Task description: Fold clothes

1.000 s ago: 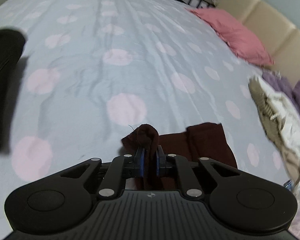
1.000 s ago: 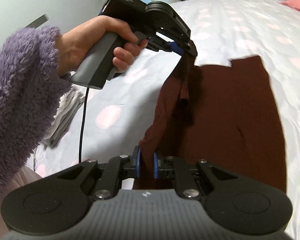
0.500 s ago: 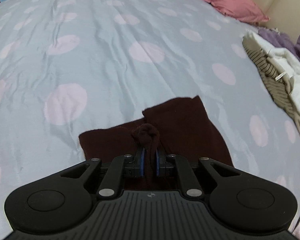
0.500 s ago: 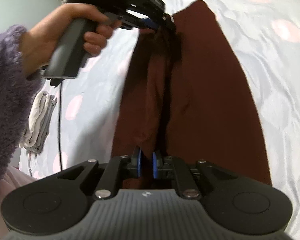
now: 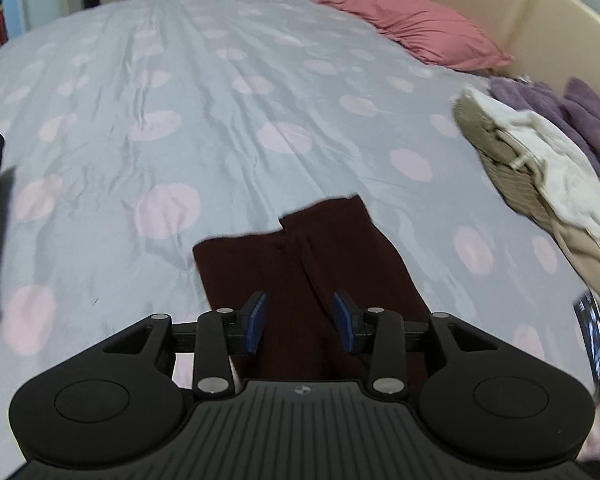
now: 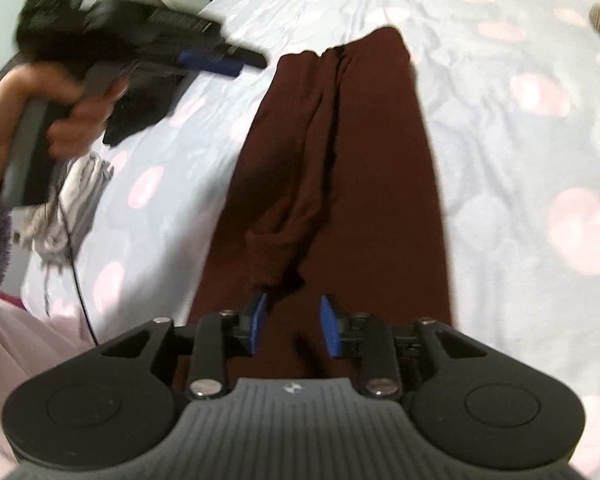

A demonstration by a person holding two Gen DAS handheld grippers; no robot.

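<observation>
- The left gripper, nearest in its own view, stands released, blue pads apart, with nothing between them; the dark maroon garment lies on the bed just beyond and beneath.
- The right gripper is likewise spread wide and holds nothing, poised over the near end of the same garment.
- Only the right wrist view shows the garment's full length: a long flat strip on the bed sheet, with a bunched ridge running up its left half.
- That view alone also shows the left gripper from outside, blurred, in the person's hand, off the garment's far left edge, above a black garment and grey folded cloth.
- Only the left wrist view shows the pile of unfolded clothes to the right, then the pink pillow and the cream headboard farther back.
- No writing is readable in either view.
</observation>
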